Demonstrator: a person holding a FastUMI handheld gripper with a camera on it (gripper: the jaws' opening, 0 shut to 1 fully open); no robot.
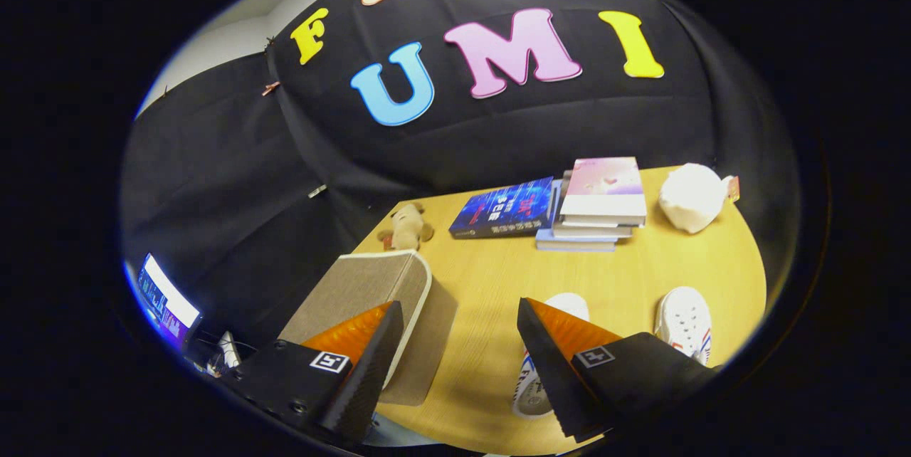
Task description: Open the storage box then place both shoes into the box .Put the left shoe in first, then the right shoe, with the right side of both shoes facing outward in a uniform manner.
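Note:
The storage box [377, 293], beige fabric with a white-trimmed lid, stands shut on the wooden table [491, 279], under and just ahead of my left finger. One white shoe [530, 389] lies partly hidden behind my right finger, its toe showing beyond the fingertip. A second white shoe [685, 322] with red and blue stripes lies to the right of that finger. My gripper [459, 311] hovers above the table, open, with bare tabletop between its fingers.
A small plush toy [407, 227] sits beyond the box. A blue book [502, 209] and a stack of books [598, 204] lie at the far side, beside a white plush [692, 197]. A lit screen [167, 298] glows off the table at left.

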